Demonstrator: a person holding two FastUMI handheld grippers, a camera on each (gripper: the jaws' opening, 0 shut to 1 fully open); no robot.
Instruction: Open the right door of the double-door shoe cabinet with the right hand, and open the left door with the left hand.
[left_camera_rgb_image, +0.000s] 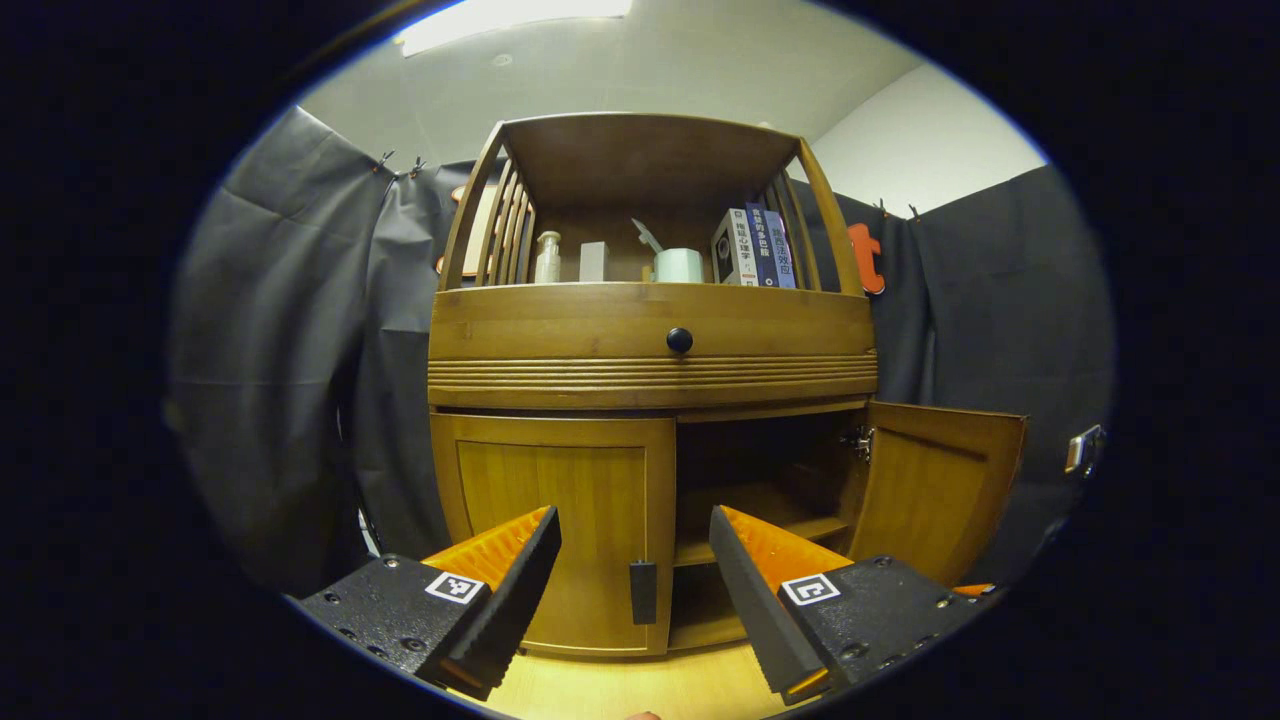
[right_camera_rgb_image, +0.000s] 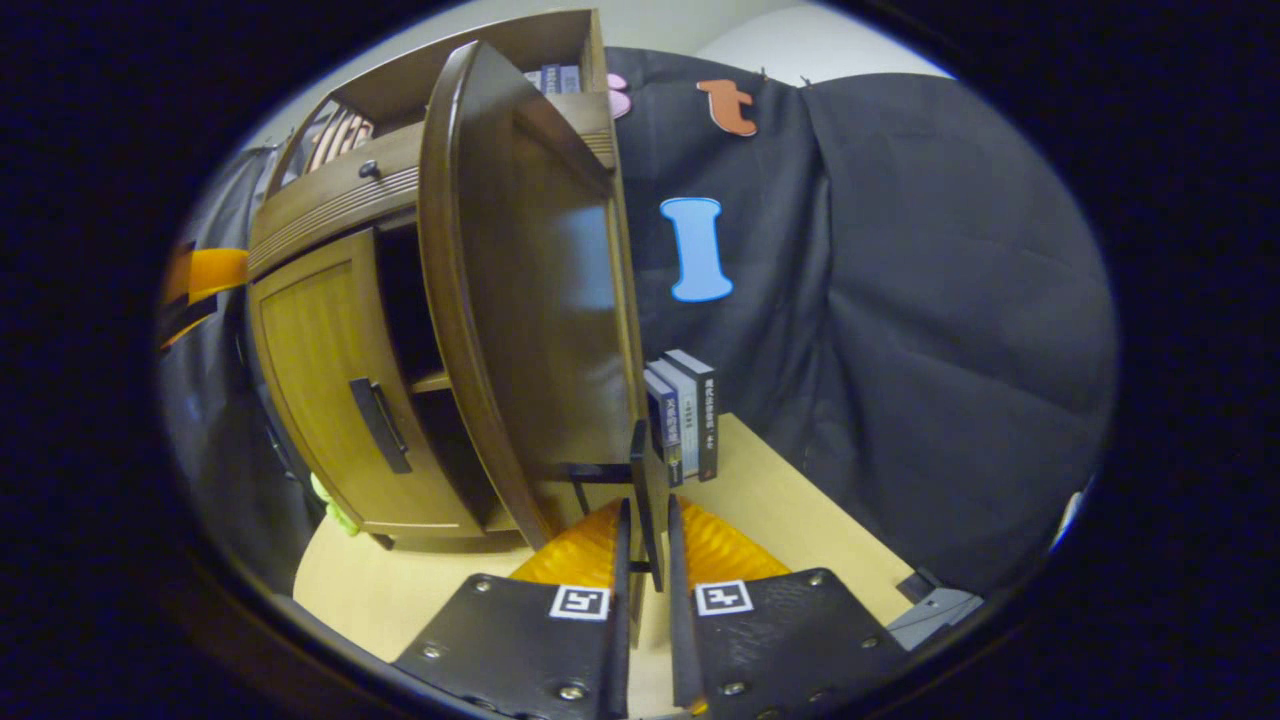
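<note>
While its brown wooden right door (left_camera_rgb_image: 940, 490) stands swung open, the brown wooden two-door shoe cabinet (left_camera_rgb_image: 655, 340) on the pale desk (left_camera_rgb_image: 640, 690) keeps its left door (left_camera_rgb_image: 555, 530) closed. Two doors, each with one dark handle (right_camera_rgb_image: 648, 495). Right gripper (right_camera_rgb_image: 648, 560) jaws clenched on the right handle; left gripper (left_camera_rgb_image: 635, 560) jaws released, facing the left door.

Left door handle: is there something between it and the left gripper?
Nothing; in the left gripper view the open left gripper faces the left door handle across bare space.

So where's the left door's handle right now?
In the left gripper view, the left door's handle sits low on the closed door's right edge, between the open left gripper fingers.
</note>
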